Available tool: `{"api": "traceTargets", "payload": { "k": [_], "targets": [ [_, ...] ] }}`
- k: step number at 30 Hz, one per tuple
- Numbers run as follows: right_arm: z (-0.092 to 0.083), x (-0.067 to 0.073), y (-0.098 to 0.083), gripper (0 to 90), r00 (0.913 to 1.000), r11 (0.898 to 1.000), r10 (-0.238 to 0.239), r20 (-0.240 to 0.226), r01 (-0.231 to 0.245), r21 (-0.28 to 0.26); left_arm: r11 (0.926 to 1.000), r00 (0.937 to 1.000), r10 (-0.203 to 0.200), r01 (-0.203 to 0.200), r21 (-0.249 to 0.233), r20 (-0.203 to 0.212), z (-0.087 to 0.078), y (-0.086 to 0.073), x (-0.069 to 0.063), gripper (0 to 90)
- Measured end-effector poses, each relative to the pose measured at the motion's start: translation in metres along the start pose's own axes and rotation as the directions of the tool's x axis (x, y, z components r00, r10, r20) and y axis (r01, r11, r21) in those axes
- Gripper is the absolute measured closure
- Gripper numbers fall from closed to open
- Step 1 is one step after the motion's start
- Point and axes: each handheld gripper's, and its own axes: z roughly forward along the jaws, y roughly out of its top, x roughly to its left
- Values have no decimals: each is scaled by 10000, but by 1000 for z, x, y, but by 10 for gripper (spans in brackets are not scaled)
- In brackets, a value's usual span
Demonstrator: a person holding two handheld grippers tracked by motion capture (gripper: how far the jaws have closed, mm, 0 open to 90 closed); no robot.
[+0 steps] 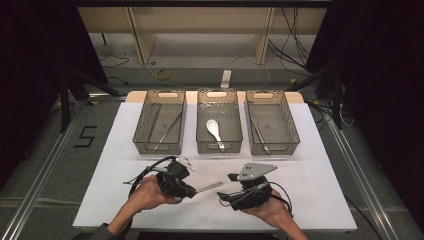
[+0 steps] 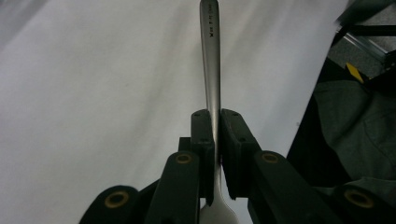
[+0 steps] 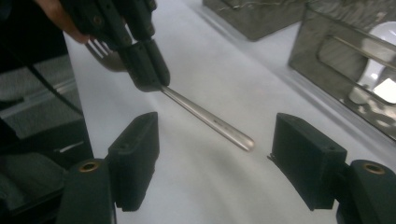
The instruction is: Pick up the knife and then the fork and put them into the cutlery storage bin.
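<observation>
Fork (image 3: 205, 119) sits clamped in the left claw (image 3: 152, 74) above the table (image 1: 310, 190), handle poking toward the right claw (image 1: 225, 196), whose jaws stand wide apart around the handle tip. Risk: the thin handle is pinched near the tines, so a clumsy handover could twist it loose and drop it short of the bins (image 1: 272, 145).

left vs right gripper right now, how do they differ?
The left gripper is shut on a metal fork, gripped near its tines with the handle sticking out; the right gripper is open and holds nothing. The left carries a small white tag on top, the right a grey three-cornered plate. Both have black jaws and hang over the white table.
</observation>
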Motion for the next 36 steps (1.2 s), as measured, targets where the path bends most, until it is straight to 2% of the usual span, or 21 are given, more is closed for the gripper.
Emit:
{"api": "traceTargets", "payload": {
  "k": [7,12,15,17,20,23,24,25,26,27,28,29,34,35,36],
  "targets": [
    [17,13,0,350,9940,9923,-1093,48,1089,592,9997,9989,228,-231,74,399,3,5,-9,836],
    [26,24,0,389,9821,9764,-1880,60,1863,1095,9992,9973,389,-394,67,629,3,7,-16,836],
    [31,28,-1,416,9731,9632,-2302,-7,2279,1424,9985,9959,504,-518,168,757,4,9,-19,836],
    [33,31,-2,447,9716,9598,-2367,42,2331,1566,9983,9949,537,-556,194,856,5,9,-21,836],
    [35,33,-3,482,9619,9499,-2734,80,2687,1595,9977,9934,619,-642,211,965,6,10,-22,836],
    [36,35,-3,536,9562,9429,-2926,19,2882,1673,9978,9920,580,-612,250,1124,6,10,-22,836],
    [36,36,-3,553,9583,9438,-2857,21,2810,1741,9977,9916,581,-617,285,1152,7,10,-22,836],
    [37,36,-4,577,9529,9392,-3034,25,2986,1696,9977,9916,561,-600,305,1168,8,9,-22,836],
    [36,37,-4,602,9529,9382,-3033,-17,2990,1743,9974,9911,589,-634,343,1191,8,9,-22,836],
    [37,37,-4,625,9471,9327,-3210,-24,3166,1725,9971,9899,616,-666,356,1276,9,9,-22,835],
    [36,38,-4,656,9486,9317,-3164,-50,3118,1866,9971,9891,613,-667,361,1340,9,10,-23,835],
    [36,38,-4,685,9457,9276,-3249,-91,3205,1918,9967,9884,642,-703,395,1376,9,10,-23,836],
    [37,40,-6,756,9047,8812,-4235,-473,4235,2100,9944,9859,769,-865,599,1486,11,10,-24,833],
    [38,42,-6,778,8965,8718,-4405,-473,4398,2158,9935,9867,857,-950,624,1384,12,10,-26,832],
    [38,44,-6,806,8936,8687,-4466,-450,4451,2173,9919,9871,1018,-1103,635,1238,12,10,-27,838]
  ]
}}
